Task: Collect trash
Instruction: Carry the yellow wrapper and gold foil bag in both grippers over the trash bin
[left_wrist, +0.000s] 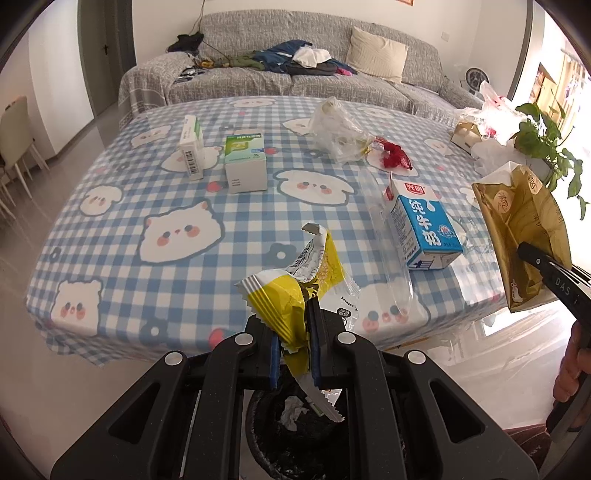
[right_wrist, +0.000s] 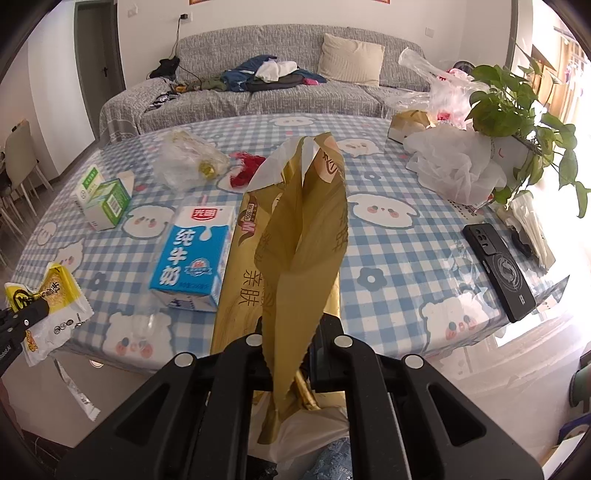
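Milk carton (left_wrist: 424, 225) beside bare checked tablecloth (left_wrist: 177, 288)

A grey sofa (right_wrist: 280, 96) runs behind the round table (right_wrist: 388, 258) with its blue-checked cloth, and on the sofa lie a cream cushion (right_wrist: 351, 59) and a heap of clothes (right_wrist: 273, 75). On the table's right side a black phone (right_wrist: 498, 269) lies flat near the edge, and farther back on that side stands a leafy green plant (right_wrist: 517, 110). Left of the sofa is a grey door (left_wrist: 105, 55), and chairs (left_wrist: 14, 147) stand well off to the table's left.
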